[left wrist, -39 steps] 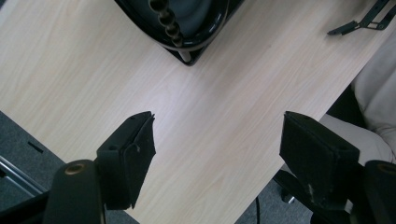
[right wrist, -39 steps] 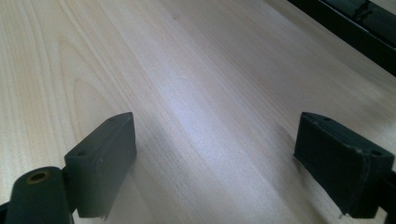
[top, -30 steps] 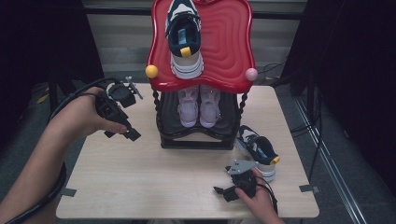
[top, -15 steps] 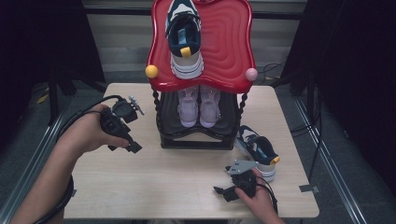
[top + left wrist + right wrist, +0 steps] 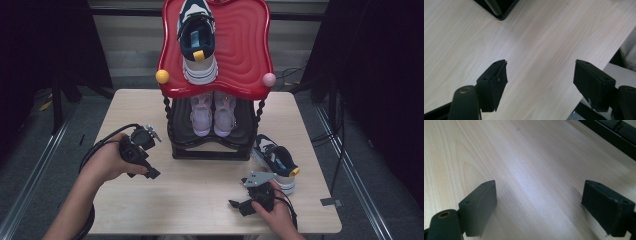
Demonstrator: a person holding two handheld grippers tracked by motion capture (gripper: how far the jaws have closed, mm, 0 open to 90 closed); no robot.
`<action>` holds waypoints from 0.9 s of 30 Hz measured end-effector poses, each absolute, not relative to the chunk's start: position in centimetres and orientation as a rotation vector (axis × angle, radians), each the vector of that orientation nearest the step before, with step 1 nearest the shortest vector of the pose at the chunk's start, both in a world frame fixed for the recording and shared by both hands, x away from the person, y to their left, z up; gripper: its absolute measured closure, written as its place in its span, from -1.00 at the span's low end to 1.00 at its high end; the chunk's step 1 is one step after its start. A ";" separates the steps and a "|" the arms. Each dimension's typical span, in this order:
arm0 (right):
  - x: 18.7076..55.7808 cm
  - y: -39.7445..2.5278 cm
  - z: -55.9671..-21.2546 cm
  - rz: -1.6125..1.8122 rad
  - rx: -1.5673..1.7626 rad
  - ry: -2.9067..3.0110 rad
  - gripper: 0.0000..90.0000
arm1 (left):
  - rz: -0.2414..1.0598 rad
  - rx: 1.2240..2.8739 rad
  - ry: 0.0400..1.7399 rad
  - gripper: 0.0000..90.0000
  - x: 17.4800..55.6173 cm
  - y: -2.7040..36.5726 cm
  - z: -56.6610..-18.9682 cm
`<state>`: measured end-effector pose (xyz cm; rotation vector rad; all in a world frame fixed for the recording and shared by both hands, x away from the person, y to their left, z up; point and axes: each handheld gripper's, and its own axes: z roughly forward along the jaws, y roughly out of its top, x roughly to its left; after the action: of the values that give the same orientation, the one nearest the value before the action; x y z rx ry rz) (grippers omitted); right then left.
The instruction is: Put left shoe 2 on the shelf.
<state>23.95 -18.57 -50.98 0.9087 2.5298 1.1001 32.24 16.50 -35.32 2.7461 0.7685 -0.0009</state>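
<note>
Nearest the bottom edge of the high view, the right gripper (image 5: 239,205) lies low on the wooden table (image 5: 200,195) in the lower right of the frame, held by the right hand (image 5: 274,210). Its own view shows its jaws spread wide with only bare wood grain between them, so it grips nothing. Just up and to the right of it, near but apart, the navy-and-white sneaker (image 5: 276,161) lies on the table with a yellow tab at its heel (this is the thing closest to either gripper).

Over at the left middle of the high view, the left gripper (image 5: 150,172) sits in the left hand (image 5: 107,162), its jaws pointing toward the lower right. Its own view shows them parted wide over empty tabletop, with the corner of the black rack's base (image 5: 499,10) at the top of the frame. The sneaker lies well apart from this gripper, across the width of the table.

Farther up, at frame centre, the black shoe rack (image 5: 212,142) stands on the table with a pair of pale lilac shoes (image 5: 214,112) side by side inside it. Above that, the red wavy top (image 5: 245,50) carries a second navy-and-white sneaker (image 5: 197,40) in its left half, with a yellow ball (image 5: 162,76) and a pink ball (image 5: 269,79) at the near corners.
</note>
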 end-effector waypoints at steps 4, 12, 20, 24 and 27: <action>23.9 -18.6 -51.0 1.101 0.909 2.529 -0.73 | -0.024 2.717 0.777 -0.41 32.1 16.3 -37.0; 23.9 -18.6 -51.0 1.097 0.909 2.533 -0.73 | -0.026 2.631 0.809 -0.41 31.6 16.2 -40.4; 23.9 -18.6 -51.0 1.099 0.909 2.532 -0.73 | -0.003 2.584 0.815 -0.41 31.4 16.0 -43.0; 23.9 -18.6 -51.0 1.097 0.909 2.533 -0.73 | 0.019 2.559 0.821 -0.41 30.9 15.9 -43.8; 23.9 -18.6 -51.0 1.098 0.909 2.532 -0.73 | 0.037 2.537 0.820 -0.42 30.6 16.0 -44.3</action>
<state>23.93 -18.57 -50.99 0.9093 2.5321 1.0976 30.61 16.02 -44.28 2.5366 0.8199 0.0368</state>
